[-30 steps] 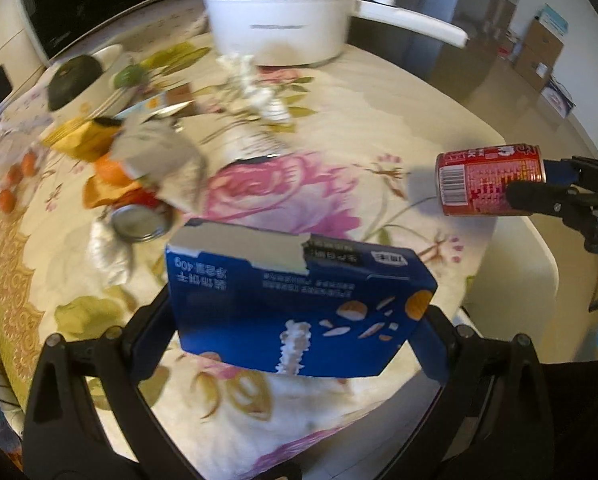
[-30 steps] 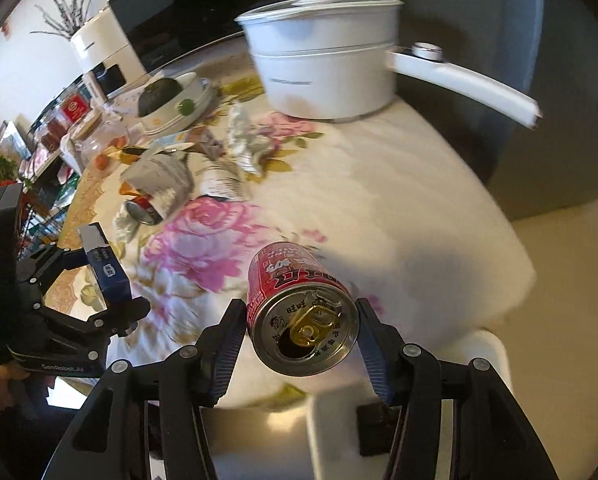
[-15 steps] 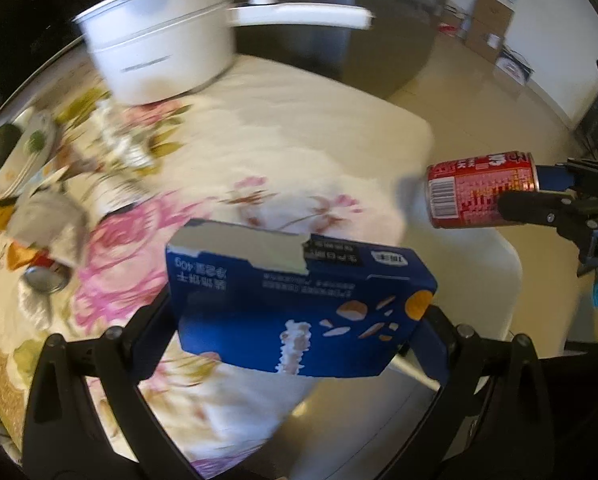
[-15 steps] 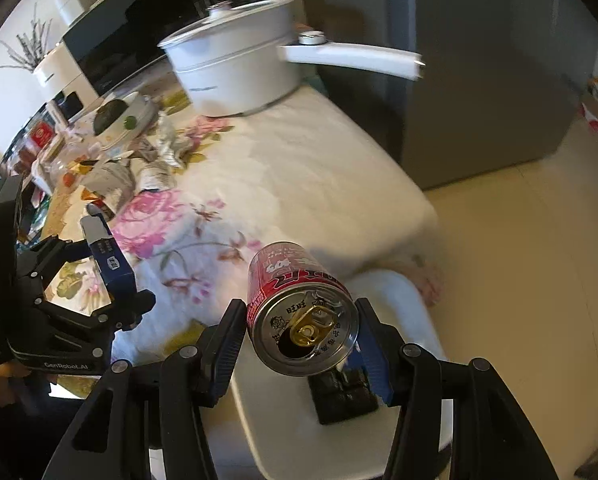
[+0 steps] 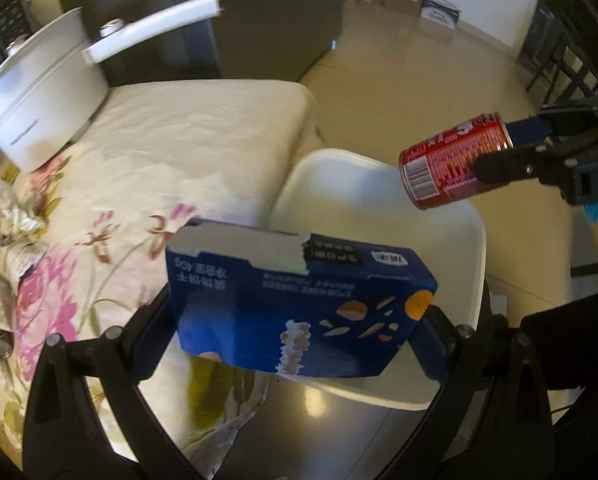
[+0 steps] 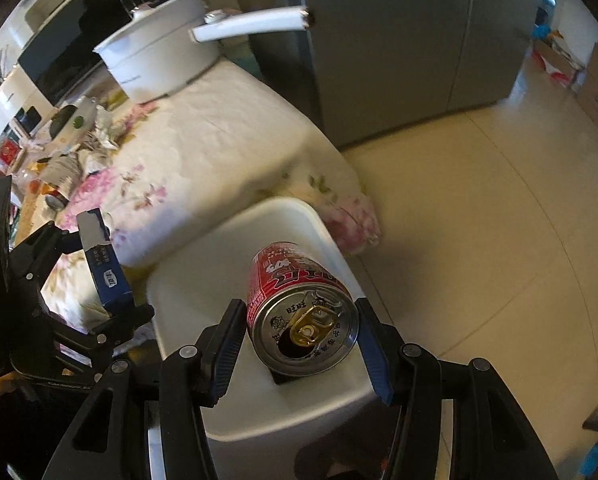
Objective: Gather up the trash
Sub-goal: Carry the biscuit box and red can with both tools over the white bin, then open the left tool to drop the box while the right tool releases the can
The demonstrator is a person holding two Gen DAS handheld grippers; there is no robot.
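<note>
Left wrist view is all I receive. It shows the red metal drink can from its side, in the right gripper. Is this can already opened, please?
Observer: Yes. The right wrist view faces the top of the red metal drink can: a gold tab sits beside a dark open hole.
Operator: What lies directly under it?
Observer: A small flat black object on the white plastic seat, partly hidden by the can.
Operator: Do both pads hold the can?
Observer: Yes. The right gripper has one blue pad against each side of it.
</note>
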